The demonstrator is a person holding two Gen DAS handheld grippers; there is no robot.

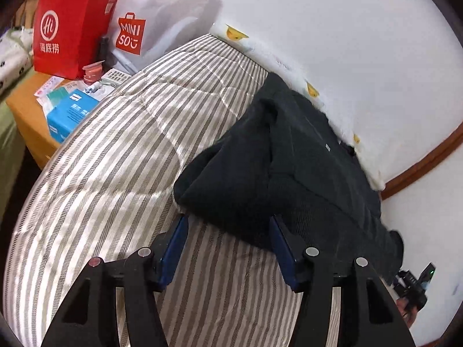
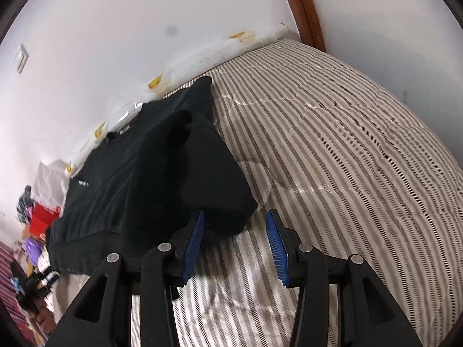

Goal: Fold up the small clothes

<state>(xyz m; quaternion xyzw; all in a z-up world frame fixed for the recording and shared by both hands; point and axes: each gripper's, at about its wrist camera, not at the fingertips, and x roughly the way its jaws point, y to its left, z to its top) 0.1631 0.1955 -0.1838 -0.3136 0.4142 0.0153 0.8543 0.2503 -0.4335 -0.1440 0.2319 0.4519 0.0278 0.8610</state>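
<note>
Just ahead of the left gripper a black garment is seen, spread on the striped bed cover with one sleeve folded over its body. Its near edge lies at the blue fingertips, and the jaws stand about half apart with nothing pressed between them; only striped cloth is visible in the gap. Beyond the garment, a white wall runs along the bed, with a white edging printed with small yellow shapes at its foot. To the upper left of this gripper a red paper bag, a white shopping bag and a blue box are found beside the bed. At the lower right a second black device is partly shown.

Ahead and to the left of the right gripper the same black garment is seen, its folded sleeve end reaching to the left blue pad. These jaws are also held moderately apart and nothing is gripped; the fabric is only touched or overlapped at one pad, which of the two cannot be told. To the right of this gripper the striped bed cover extends freely, and a brown wooden frame is seen at the far wall.
</note>
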